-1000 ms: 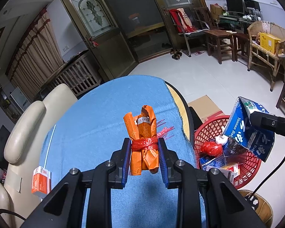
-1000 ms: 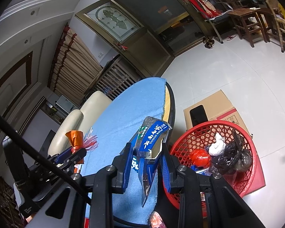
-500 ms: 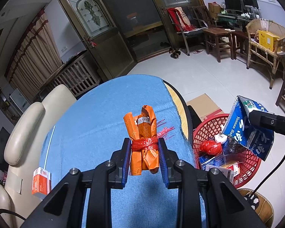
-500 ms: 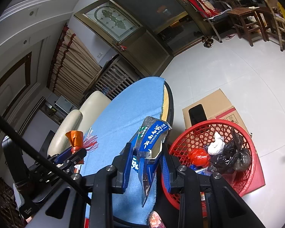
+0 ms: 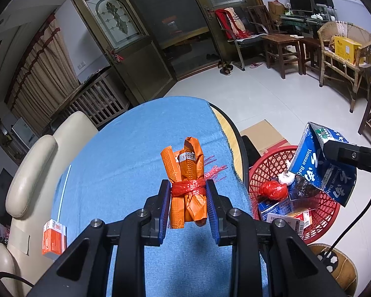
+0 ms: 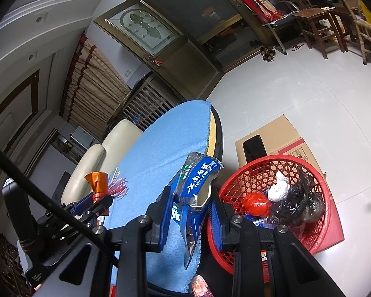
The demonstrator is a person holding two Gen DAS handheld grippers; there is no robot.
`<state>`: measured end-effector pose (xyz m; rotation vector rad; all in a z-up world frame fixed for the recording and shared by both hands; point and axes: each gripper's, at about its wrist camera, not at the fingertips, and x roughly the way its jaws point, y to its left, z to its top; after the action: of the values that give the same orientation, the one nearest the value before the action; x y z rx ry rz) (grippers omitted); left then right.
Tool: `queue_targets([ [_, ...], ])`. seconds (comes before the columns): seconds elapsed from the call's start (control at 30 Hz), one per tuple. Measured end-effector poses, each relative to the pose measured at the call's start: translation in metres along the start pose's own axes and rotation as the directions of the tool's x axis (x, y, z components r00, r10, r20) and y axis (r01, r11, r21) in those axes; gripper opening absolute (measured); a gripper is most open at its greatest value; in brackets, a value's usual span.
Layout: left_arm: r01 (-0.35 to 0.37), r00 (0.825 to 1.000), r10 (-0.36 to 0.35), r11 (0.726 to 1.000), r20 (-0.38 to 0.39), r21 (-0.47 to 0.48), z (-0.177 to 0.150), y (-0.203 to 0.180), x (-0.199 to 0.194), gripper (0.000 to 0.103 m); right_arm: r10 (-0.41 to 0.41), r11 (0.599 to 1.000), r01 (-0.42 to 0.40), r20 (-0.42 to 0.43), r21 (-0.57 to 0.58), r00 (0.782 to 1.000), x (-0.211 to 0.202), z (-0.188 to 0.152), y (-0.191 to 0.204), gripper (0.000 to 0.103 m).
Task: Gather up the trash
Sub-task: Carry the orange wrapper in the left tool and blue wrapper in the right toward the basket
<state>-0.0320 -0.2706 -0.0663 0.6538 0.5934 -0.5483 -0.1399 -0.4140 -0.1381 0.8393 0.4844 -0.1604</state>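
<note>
My left gripper [image 5: 188, 193] is shut on an orange wrapper bundle [image 5: 186, 170] tied with red string, held above the blue tablecloth [image 5: 136, 153]. My right gripper [image 6: 190, 205] is shut on a torn blue carton [image 6: 195, 183], held at the table's edge beside the red basket [image 6: 319, 225]. The carton also shows in the left wrist view [image 5: 319, 163], over the red basket [image 5: 319, 212], which holds a red ball, boxes and dark bags. The bundle and left gripper show in the right wrist view [image 6: 99, 188].
A small orange box [image 5: 54, 238] lies at the table's left edge next to a cream chair [image 5: 37, 163]. A flat cardboard box [image 6: 272, 136] lies on the floor behind the basket. A woven stool [image 5: 334, 264] stands near it. Wooden chairs and tables line the far wall.
The right gripper with the blue carton has drifted slightly left over the basket. The left gripper holds the orange bundle in the same place.
</note>
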Motion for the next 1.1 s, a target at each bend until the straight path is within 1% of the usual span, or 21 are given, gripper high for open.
queue_targets([
  [1.1,0.014,1.000,-0.013,1.000,-0.014,0.024,-0.0036,-0.0090,0.0035,0.030,-0.012,0.999,0.012,-0.011,0.033,1.000,0.0034,0.0018,-0.0069,0.031],
])
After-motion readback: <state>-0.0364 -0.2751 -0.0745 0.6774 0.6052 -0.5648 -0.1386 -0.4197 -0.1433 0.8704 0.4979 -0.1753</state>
